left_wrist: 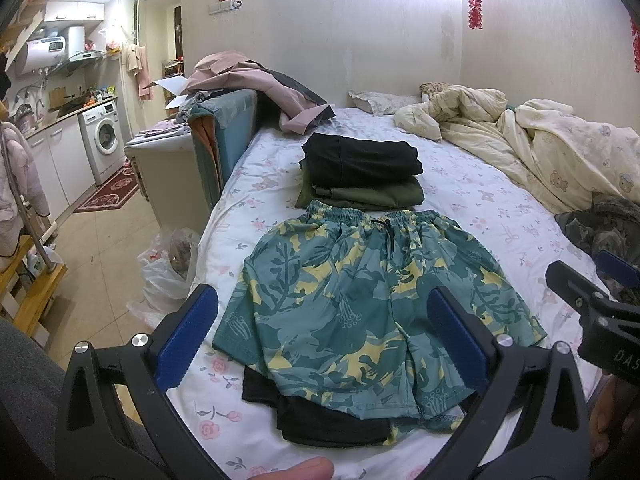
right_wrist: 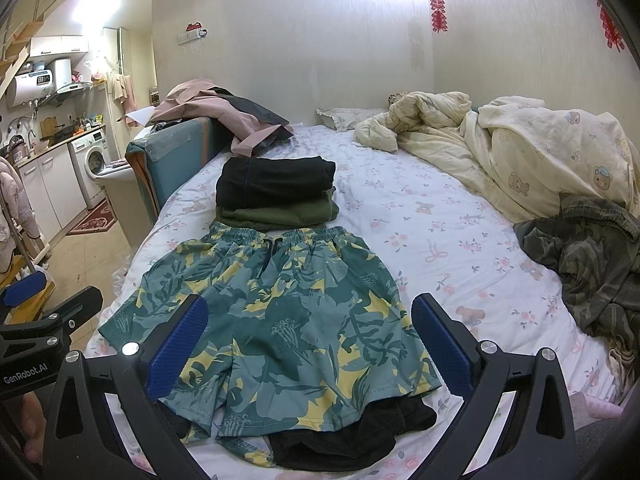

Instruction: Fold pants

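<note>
Teal and yellow leaf-print shorts (left_wrist: 360, 300) lie flat on the bed, waistband far, hems near, with black lining showing below the hems; they also show in the right wrist view (right_wrist: 272, 320). My left gripper (left_wrist: 324, 344) is open and empty, hovering over the hem end. My right gripper (right_wrist: 308, 348) is open and empty, also over the near hem. The right gripper shows at the right edge of the left wrist view (left_wrist: 592, 304), and the left gripper shows at the left edge of the right wrist view (right_wrist: 40, 312).
A stack of folded black and olive garments (left_wrist: 360, 176) sits just beyond the waistband. A camouflage garment (right_wrist: 592, 264) lies at the right. A crumpled cream duvet (right_wrist: 520, 152) fills the far right. The bed edge and floor (left_wrist: 100, 264) lie to the left.
</note>
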`<state>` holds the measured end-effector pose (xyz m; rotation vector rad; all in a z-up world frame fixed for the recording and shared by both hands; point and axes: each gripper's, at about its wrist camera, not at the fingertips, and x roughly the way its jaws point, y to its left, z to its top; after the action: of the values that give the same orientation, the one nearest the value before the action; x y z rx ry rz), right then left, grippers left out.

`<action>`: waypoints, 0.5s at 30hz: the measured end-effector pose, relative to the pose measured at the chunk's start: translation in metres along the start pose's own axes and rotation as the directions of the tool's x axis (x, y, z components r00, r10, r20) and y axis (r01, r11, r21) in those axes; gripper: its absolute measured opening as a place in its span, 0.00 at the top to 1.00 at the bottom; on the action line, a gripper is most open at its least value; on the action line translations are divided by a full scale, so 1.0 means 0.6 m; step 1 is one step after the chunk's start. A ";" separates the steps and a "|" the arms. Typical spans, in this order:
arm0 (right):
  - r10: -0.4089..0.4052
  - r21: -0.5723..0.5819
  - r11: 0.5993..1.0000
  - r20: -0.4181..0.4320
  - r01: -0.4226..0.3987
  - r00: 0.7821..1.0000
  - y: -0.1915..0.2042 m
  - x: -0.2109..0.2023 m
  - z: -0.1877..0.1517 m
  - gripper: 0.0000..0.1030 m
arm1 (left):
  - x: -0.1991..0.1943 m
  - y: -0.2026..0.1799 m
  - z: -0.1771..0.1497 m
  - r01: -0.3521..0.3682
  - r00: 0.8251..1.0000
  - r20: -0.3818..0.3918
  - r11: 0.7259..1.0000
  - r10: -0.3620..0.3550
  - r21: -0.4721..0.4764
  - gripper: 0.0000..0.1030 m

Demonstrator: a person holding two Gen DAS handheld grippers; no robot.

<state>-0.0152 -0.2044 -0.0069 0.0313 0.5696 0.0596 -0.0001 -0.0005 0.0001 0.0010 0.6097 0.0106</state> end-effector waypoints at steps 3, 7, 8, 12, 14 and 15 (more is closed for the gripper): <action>0.001 0.001 1.000 0.000 -0.001 1.000 0.000 0.000 0.000 0.00 | 0.000 -0.001 0.001 -0.002 1.000 0.003 1.000 0.002 0.004 0.00; 0.000 0.000 1.000 0.001 0.000 1.000 0.000 0.000 0.000 0.00 | -0.004 -0.001 0.004 -0.002 1.000 0.003 1.000 0.002 0.004 0.00; 0.002 0.001 1.000 0.000 -0.002 1.000 0.000 0.000 0.000 0.00 | -0.004 -0.001 0.004 -0.001 1.000 0.003 1.000 0.001 0.003 0.00; 0.001 0.002 1.000 0.001 -0.001 1.000 0.000 0.001 0.000 0.00 | -0.004 -0.001 0.004 -0.001 1.000 0.004 1.000 0.001 0.004 0.00; 0.001 0.002 1.000 0.000 -0.001 1.000 0.000 0.001 0.000 0.00 | -0.004 -0.001 0.004 -0.001 1.000 0.005 1.000 0.001 0.004 0.00; 0.002 0.002 1.000 0.000 -0.002 1.000 0.000 0.001 0.000 0.00 | -0.004 -0.001 0.004 -0.001 1.000 0.005 1.000 0.001 0.004 0.00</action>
<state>-0.0148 -0.2043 -0.0073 0.0334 0.5693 0.0608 -0.0007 -0.0011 0.0033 0.0056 0.6050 0.0104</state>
